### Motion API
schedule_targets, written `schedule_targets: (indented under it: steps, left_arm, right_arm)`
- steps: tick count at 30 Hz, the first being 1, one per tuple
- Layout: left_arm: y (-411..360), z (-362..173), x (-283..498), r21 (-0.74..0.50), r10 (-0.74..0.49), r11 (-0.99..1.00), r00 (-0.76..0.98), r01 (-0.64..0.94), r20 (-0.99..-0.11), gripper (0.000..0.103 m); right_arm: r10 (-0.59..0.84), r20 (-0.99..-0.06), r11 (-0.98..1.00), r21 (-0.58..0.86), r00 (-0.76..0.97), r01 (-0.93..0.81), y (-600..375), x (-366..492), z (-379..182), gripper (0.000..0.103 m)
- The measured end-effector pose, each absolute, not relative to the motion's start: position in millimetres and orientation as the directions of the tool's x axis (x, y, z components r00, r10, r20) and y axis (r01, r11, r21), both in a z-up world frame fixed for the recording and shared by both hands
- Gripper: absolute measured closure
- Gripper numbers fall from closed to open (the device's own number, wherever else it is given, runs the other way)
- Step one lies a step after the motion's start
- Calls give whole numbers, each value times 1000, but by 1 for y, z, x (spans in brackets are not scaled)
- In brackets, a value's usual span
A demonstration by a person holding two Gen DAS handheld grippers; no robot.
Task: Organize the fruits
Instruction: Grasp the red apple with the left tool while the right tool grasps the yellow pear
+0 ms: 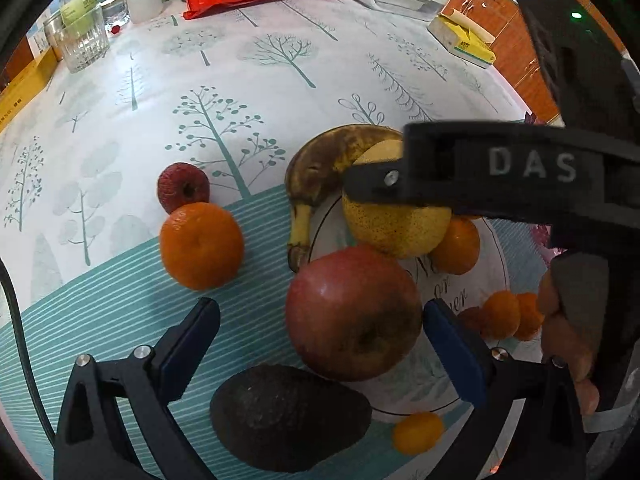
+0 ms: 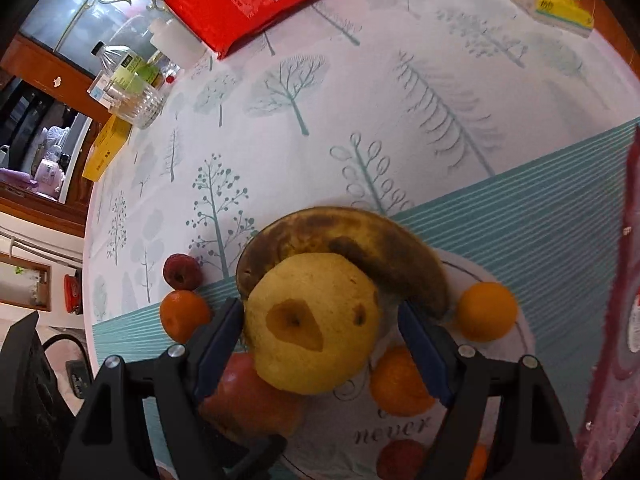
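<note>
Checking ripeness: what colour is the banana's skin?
Yellow, heavily blotched with dark brown; the banana shows best in the right wrist view.

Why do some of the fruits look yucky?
The banana curled round the plate's far edge has gone mostly brown. The pear between the right claw's fingers shows a brown bruise. Both look overripe.
</note>
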State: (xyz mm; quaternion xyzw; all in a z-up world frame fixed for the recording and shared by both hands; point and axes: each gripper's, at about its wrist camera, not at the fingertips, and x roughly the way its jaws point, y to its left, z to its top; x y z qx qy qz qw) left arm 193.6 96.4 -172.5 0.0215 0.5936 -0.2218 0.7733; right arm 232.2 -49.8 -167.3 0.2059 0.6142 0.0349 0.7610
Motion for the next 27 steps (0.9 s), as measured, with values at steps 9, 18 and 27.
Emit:
schedule_targets:
  steps: [9,18,27]
  left_arm:
    - [85,-182,193,-262,-351,878,166,400,-922,28]
    - [83,-179,188,-263,-359,870,171,416,-918,35]
    - [88,-162,184,-239,-339,887,205,395,-918,35]
  right_arm:
    - [327,-914,912,372,238,175,-48,231,-167,32]
    - [313,-891,910,380,330,165,-58,215,-140,32]
    - [258,-877,915,356,405,187,-73,184,-109,32]
